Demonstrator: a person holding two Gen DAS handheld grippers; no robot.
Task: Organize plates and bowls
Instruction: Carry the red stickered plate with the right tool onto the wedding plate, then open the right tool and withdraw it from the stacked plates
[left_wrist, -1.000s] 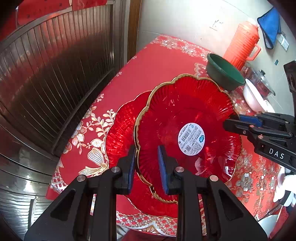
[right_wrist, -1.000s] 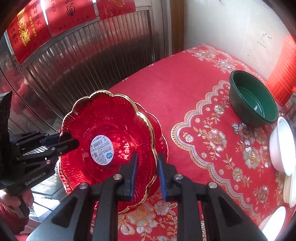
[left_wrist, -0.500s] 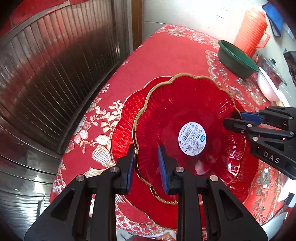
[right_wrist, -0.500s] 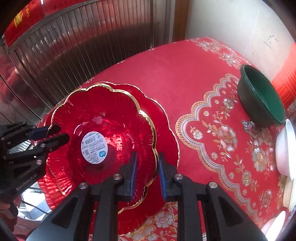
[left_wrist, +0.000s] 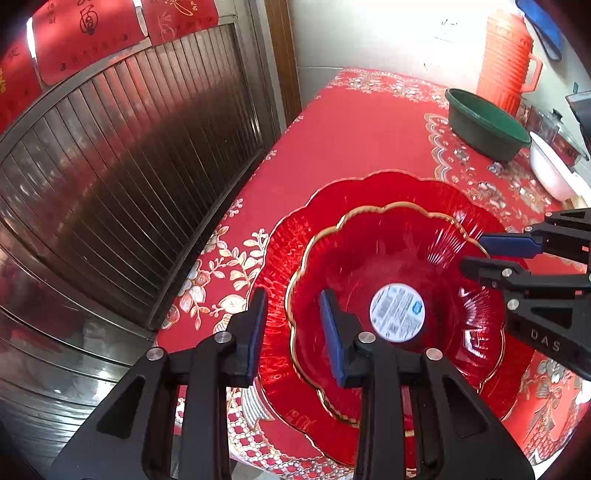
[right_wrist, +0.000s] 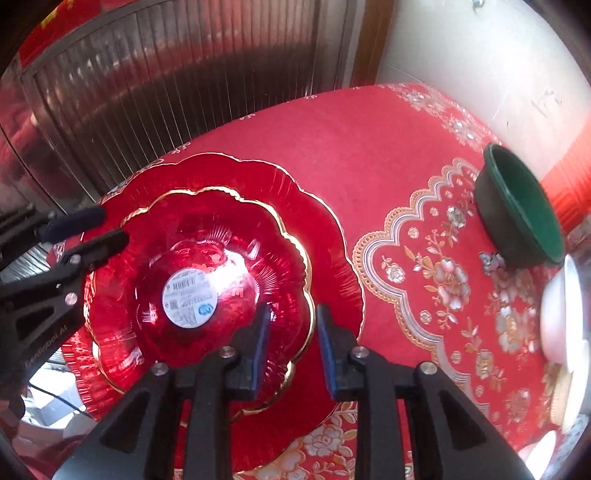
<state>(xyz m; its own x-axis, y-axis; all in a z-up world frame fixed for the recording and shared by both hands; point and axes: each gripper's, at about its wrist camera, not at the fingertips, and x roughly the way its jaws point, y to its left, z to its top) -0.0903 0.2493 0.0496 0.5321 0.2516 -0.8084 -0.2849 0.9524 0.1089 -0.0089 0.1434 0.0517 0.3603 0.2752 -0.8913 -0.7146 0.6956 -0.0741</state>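
Hand-held grippers (left_wrist: 291, 325) opening, gilt plate (left_wrist: 391, 258) released, now nested

Red gold-rimmed plates (left_wrist: 402, 236); green bowl (left_wrist: 484, 125); red floral tablecloth (right_wrist: 436, 273).

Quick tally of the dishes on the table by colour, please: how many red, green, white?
Red plates: 2, small on large
Green bowl: 1
White dishes: at least 1 bowl; more at the frame edge, count unclear
Total: at least 4

Bright, red-tinted daylight, white glare on the glossy plate (right_wrist: 207, 273), slight motion blur, heavy fisheye bending with dark corners.
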